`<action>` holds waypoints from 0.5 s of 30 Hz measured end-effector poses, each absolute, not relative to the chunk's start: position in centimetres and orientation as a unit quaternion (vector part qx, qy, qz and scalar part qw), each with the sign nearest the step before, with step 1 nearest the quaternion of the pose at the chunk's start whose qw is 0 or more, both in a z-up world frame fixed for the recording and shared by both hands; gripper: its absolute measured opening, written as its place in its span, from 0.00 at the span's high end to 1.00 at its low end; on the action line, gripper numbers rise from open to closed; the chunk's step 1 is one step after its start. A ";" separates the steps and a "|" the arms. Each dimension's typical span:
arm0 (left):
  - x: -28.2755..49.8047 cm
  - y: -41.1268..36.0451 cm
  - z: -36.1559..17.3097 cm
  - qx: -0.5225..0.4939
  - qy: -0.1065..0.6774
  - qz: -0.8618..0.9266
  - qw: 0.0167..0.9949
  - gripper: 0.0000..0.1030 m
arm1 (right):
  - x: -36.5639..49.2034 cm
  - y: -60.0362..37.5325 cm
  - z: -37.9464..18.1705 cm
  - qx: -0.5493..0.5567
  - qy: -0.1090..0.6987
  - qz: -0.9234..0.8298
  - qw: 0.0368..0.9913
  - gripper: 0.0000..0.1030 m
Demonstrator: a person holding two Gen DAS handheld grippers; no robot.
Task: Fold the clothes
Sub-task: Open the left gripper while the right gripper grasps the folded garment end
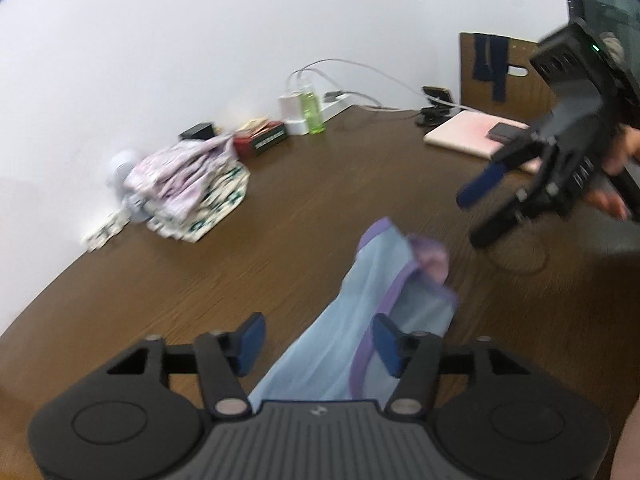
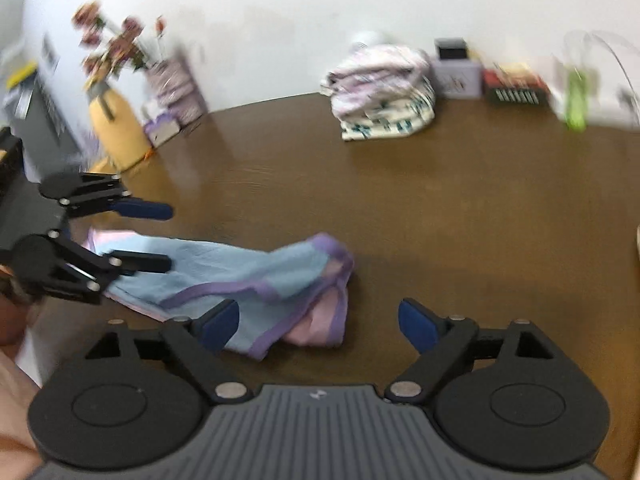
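one blue garment on the table, one folded stack; both grippers' jaws apart.

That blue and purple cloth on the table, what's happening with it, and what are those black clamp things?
A person is folding clothes using two hand-held grippers instead of bare hands. The light blue garment with purple trim lies crumpled on the brown table, not yet folded. The left gripper hovers open over one end of it; the right gripper is open too, near the other end, gripping nothing. A stack of folded clothes already sits by the wall.
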State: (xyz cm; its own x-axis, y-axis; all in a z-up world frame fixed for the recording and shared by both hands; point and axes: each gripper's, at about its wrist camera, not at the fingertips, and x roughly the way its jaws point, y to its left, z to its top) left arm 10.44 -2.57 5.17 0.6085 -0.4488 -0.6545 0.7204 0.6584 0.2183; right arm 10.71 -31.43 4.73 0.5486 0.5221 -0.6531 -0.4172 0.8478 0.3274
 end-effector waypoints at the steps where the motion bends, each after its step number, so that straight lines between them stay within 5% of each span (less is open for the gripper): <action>1: 10.7 -3.1 5.1 0.238 0.283 -0.344 0.863 0.37 | 10.3 -31.5 4.5 0.074 0.394 0.263 0.878 0.11; 6: 11.2 -4.8 4.5 0.241 0.268 -0.364 0.859 0.38 | 9.0 -31.8 3.5 0.120 0.397 0.255 0.874 0.09; 8: 11.3 -5.1 4.2 0.247 0.256 -0.370 0.858 0.48 | 8.8 -32.0 3.1 0.145 0.394 0.253 0.872 0.09; 10: 11.5 -5.5 3.6 0.253 0.255 -0.379 0.853 0.78 | 8.8 -32.1 2.6 0.172 0.391 0.253 0.868 0.11; 12: 11.8 -5.9 2.9 0.256 0.260 -0.389 0.846 0.88 | 9.2 -32.0 2.1 0.204 0.389 0.255 0.861 0.18; 15: 12.4 -6.4 1.7 0.260 0.269 -0.403 0.835 0.89 | 9.7 -31.5 1.2 0.240 0.390 0.249 0.853 0.24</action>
